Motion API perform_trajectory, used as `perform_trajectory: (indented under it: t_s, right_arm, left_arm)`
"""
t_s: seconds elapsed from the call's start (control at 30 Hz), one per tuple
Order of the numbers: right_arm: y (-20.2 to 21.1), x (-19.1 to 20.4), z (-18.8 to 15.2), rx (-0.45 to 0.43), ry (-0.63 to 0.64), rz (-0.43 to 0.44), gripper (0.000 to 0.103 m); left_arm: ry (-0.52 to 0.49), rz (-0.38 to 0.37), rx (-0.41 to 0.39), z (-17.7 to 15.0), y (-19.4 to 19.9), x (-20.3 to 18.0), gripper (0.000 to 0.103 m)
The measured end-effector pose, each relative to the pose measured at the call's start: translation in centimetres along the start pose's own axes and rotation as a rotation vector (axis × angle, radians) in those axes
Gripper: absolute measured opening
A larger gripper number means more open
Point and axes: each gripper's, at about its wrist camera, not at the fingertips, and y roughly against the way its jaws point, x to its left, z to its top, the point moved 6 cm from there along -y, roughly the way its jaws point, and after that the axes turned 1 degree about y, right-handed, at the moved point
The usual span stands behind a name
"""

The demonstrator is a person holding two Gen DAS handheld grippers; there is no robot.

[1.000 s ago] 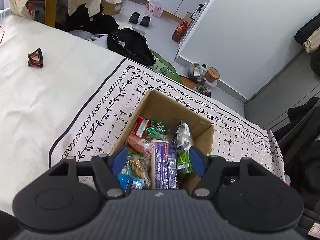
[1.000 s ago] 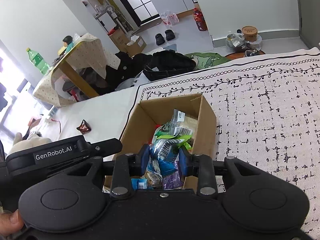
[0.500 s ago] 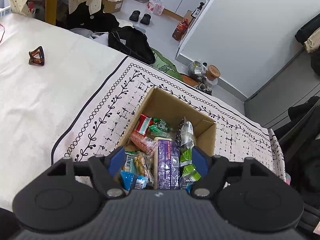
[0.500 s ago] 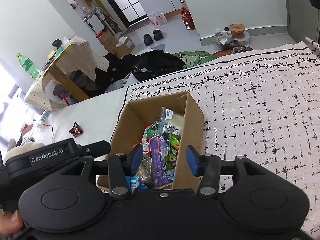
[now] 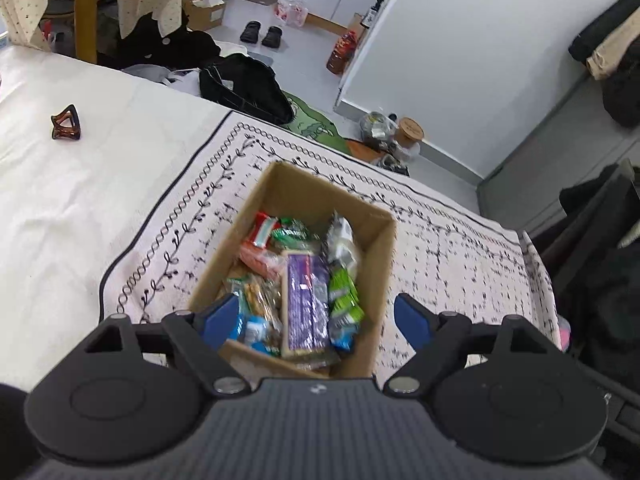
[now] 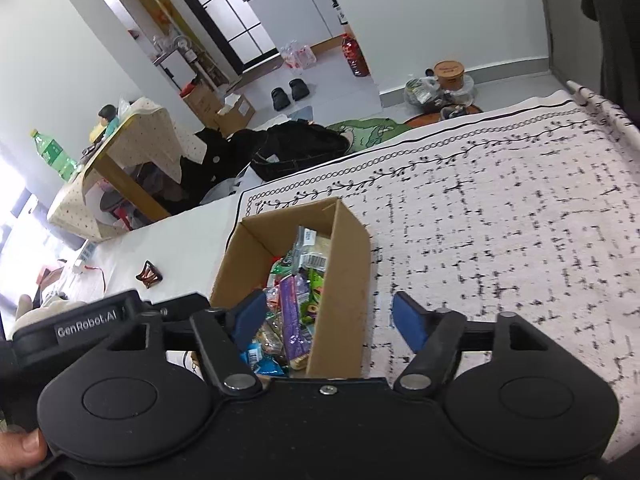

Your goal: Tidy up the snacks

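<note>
A: Where do the snacks sit?

B: In the open brown cardboard box (image 5: 382,240), which stands on the white cloth with black speckles and a vine border (image 5: 460,248). Its long axis runs away from both cameras, the far short wall towards the cloth's bordered edge.

A: And the packets inside?

B: The long purple wrapped bar (image 5: 305,300) lies along that same axis, near the middle. Green packets (image 5: 342,292) lie just beside it on the right, a red and white packet (image 5: 262,230) at the far left, blue ones (image 5: 256,328) at the near end.

A: The tongs?

B: The left tongs (image 5: 316,320) are spread wide, blue pads apart, holding nothing; they hang over the near end of the box. The right tongs (image 6: 328,320) are spread too and empty, one pad over the box, the other out over the cloth past the box's right wall.

A: What does one view give that the other lacks?

B: The left wrist view looks down into the box, so most packets show. The right wrist view sees the box's outer right wall (image 6: 344,280), a clear packet with a barcode (image 6: 310,252) at the far end, the black body of the other tool lettered GenRobot.AI (image 6: 86,320), and a thumb (image 6: 24,446) at the lower left corner. Both show the small brown hair claw (image 5: 66,123) on the plain white sheet, well apart from the box.
</note>
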Motion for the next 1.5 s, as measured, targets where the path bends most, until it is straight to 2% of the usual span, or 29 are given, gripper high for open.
perform_trajectory:
  t_s: [0.23, 0.33, 0.53, 0.67, 1.0, 1.5]
  right_arm:
    - [2.6, -1.1, -0.4, -0.037, -0.010, -0.044, 0.091]
    - [3.7, -1.5, -0.6, -0.053, -0.015, -0.058, 0.097]
    - [6.1, -2.0, -1.0, -0.085, -0.016, -0.062, 0.103]
    - [7.6, -2.5, -1.5, -0.104, -0.027, -0.059, 0.103]
    - [10.8, -1.9, -2.5, -0.142, 0.008, -0.050, 0.103]
    - [15.4, -0.7, -4.2, -0.190, 0.086, -0.077, 0.103]
  left_arm:
    - [-0.061, -0.007, 0.007, -1.5, 1.9, -1.5, 0.085]
    - [-0.110, -0.019, -0.012, -1.9, 3.0, -2.3, 0.091]
    - [-0.123, -0.032, -0.002, -3.1, 4.6, -2.8, 0.094]
    - [-0.131, -0.021, -0.002, -3.5, 5.7, -2.8, 0.095]
    - [-0.192, -0.022, -0.065, -4.5, 9.8, -3.8, 0.102]
    - [-0.276, -0.025, -0.130, -7.1, 14.6, -4.9, 0.103]
